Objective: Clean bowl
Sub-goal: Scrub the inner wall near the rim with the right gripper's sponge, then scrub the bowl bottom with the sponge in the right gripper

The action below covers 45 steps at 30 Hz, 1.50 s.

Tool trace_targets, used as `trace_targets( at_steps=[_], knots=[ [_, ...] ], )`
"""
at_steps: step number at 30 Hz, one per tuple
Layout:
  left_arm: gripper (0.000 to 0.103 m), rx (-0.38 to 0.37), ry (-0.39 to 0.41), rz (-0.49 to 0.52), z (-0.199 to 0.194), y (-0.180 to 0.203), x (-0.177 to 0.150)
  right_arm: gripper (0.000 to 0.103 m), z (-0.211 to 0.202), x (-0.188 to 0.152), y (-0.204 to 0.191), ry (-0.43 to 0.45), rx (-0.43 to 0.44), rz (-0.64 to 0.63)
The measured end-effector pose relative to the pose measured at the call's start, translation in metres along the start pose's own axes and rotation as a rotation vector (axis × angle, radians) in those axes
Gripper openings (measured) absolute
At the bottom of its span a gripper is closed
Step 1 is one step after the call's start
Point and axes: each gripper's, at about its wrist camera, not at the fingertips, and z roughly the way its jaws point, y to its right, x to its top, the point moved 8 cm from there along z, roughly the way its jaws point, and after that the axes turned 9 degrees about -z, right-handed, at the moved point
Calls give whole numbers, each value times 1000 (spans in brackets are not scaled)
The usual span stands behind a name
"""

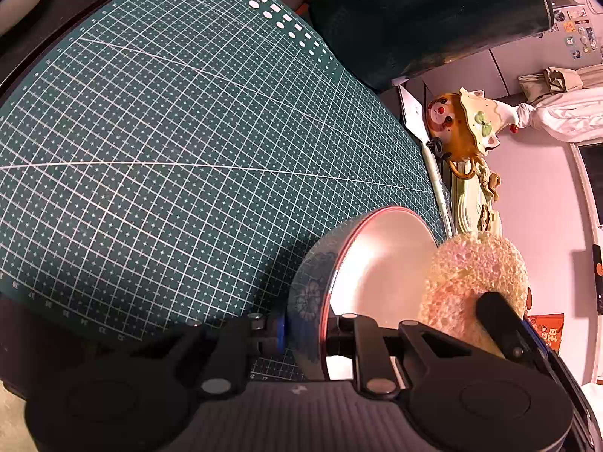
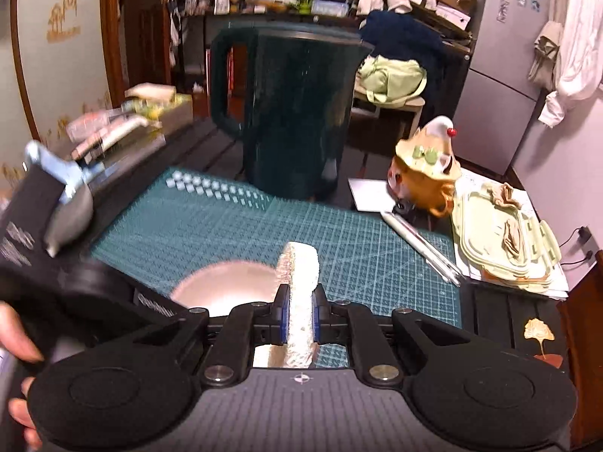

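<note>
Two hand-held grippers busy: left hand-held gripper [image 1: 305, 333] clamped on the tilted bowl's [image 1: 377, 263] rim, right hand-held gripper [image 2: 300, 314] squeezing a sponge [image 2: 299, 282] beside the bowl's empty inside.

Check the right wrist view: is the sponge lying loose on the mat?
No, the right tool is clamped on the sponge, holding it upright beside the bowl.

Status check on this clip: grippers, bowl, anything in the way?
Left gripper shut on bowl rim. Right gripper shut on sponge, beside the bowl. Nothing between them.
</note>
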Motion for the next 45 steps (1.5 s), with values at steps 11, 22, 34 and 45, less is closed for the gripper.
trace_targets(
  at_steps=[11, 22, 34, 45],
  knots=[
    [17, 0, -1, 2, -1, -2, 1, 10, 37, -26, -13, -121, 9, -24],
    [15, 10, 57, 47, -3, 7, 4, 10, 22, -30, -5, -129, 39, 29],
    [23, 36, 99, 135, -19, 28, 2, 10, 25, -30, -3, -108, 160, 155],
    [12, 105, 101, 99, -13, 10, 0, 10, 33, -32, -11, -105, 174, 117]
  ],
)
